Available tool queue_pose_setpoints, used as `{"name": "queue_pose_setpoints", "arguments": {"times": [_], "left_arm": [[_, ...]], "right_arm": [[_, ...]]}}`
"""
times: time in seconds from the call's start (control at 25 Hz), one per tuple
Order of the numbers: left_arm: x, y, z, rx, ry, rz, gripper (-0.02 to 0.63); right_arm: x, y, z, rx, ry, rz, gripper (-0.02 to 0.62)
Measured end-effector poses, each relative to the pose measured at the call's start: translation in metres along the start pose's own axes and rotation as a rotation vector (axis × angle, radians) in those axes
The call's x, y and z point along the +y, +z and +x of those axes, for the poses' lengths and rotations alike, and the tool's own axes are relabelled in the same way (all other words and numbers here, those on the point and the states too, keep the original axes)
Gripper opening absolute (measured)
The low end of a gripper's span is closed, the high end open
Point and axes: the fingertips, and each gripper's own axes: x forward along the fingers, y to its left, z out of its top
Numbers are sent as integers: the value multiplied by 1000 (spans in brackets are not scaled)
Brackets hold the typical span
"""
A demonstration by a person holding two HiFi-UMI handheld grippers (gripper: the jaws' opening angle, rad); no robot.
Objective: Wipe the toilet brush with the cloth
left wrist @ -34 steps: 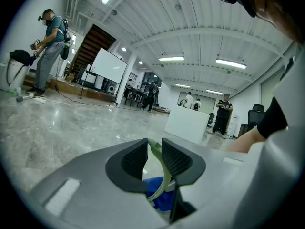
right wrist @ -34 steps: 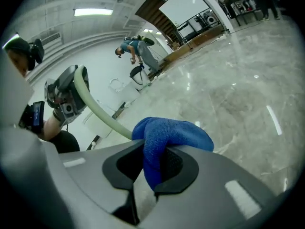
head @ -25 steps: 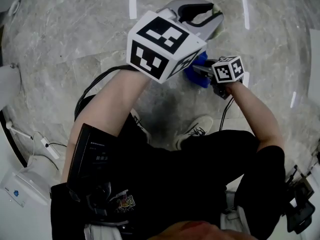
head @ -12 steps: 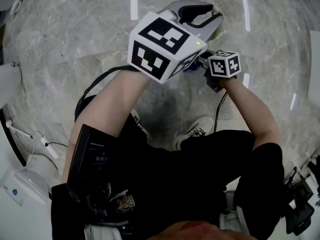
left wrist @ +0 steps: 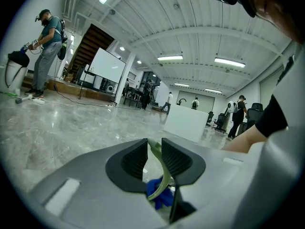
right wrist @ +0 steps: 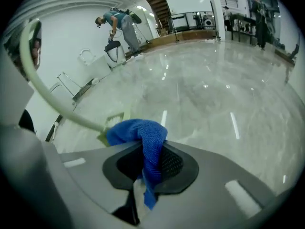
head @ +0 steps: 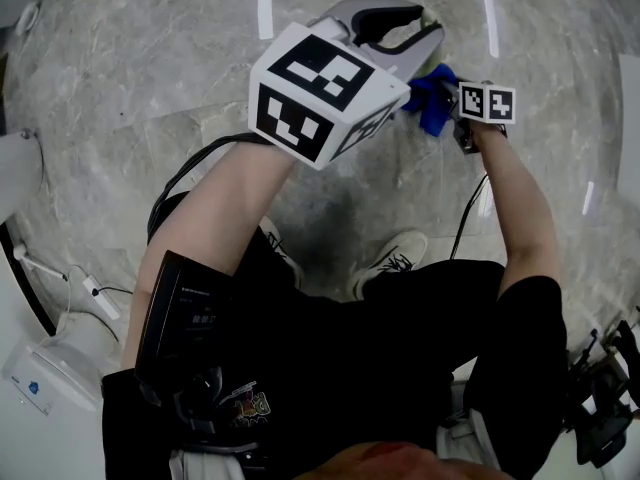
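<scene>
Gripping a blue microfibre cloth [right wrist: 140, 133] tightly between its jaws, the right gripper [right wrist: 145, 165] is the nearer one to the part still to wipe. The cloth lies at the lower part of the pale green plastic toilet brush [right wrist: 50, 101], just beside its flat head [right wrist: 112, 123]; whether it touches is not sure. The left gripper [left wrist: 152, 149] is closed on the brush's upper end. From there, the thin curved handle runs downward to the cloth [left wrist: 157, 197]. The next stroke probably must follow this long axis. Beyond the brush is grey marble floor [head: 150, 58].
</scene>
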Motion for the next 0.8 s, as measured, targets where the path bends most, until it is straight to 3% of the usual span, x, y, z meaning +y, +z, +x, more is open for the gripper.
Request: {"name": "queue_pose_setpoints", "arguments": {"times": [0.2,0.32,0.44,0.8], "left_arm": [[1,-1,-1,11,10,1,112],[0,-1,-3,11,9,12,112],[0,2,-5,0,12,4,113],[-1,5,-5,-11,4,12,113]], "right_arm": [[1,96,12,-213,-53,90,60],[16,120,17,-244,32,104,60],[35,99,30,-136,112,50,60],[4,-33,8,161,91,-153,60]]}}
